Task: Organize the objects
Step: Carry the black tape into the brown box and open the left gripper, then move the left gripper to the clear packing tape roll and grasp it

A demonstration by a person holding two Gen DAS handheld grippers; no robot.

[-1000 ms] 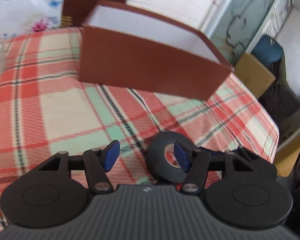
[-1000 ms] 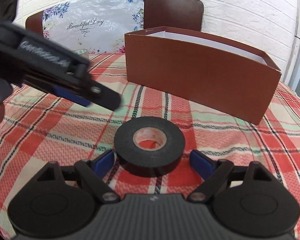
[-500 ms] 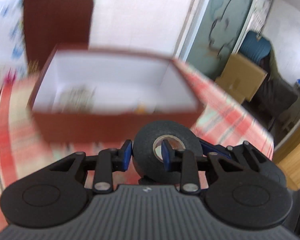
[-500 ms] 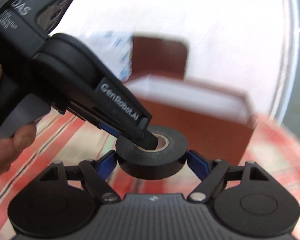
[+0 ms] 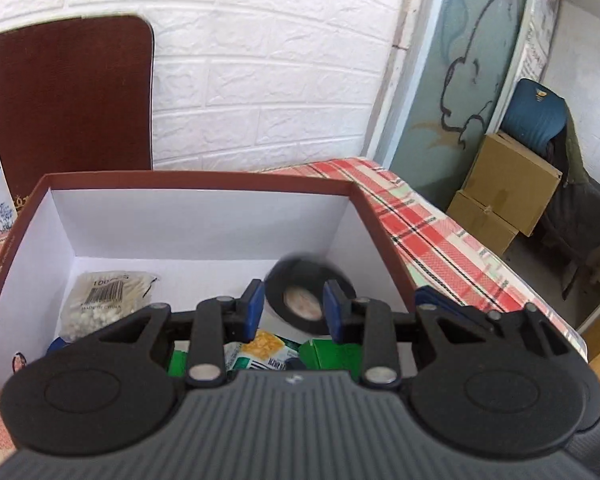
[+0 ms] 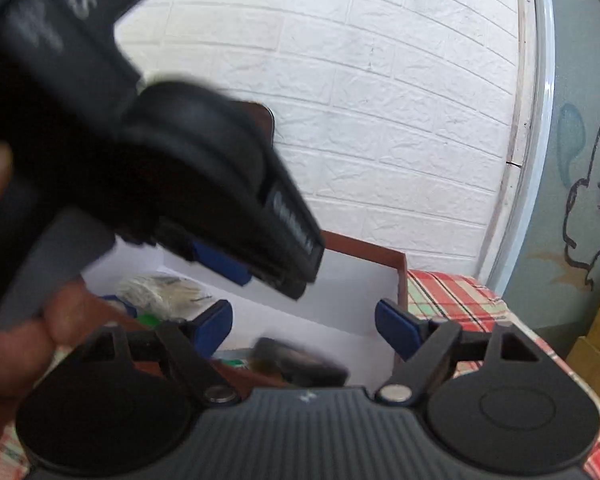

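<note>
Neither hand-held gripper holds anything: left hand-held gripper [image 5: 293, 311] just closed narrow, right hand-held gripper [image 6: 304, 324] just opened wide. The tape roll [image 5: 296, 276], loose just beyond the left one's pads, may bounce off the box [image 5: 196, 180] wall.

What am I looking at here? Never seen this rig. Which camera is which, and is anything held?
There is no robot. A person holds a grabber in each hand, and each grabber has a fisheye camera looking along its two blue-padded fingers.

One picture is taken from the left gripper. The other is from the right gripper; the black body crossing that view is the left tool, with the person's hand at the edge.

Both are over an open brown box on a checked tablecloth. Inside are a cotton swab bag, green packets and a blurred black tape roll.

Nothing looks held. The left fingers have just been closing to a narrow gap, and the roll shows beyond them. The right fingers have just opened slightly and are empty.
</note>
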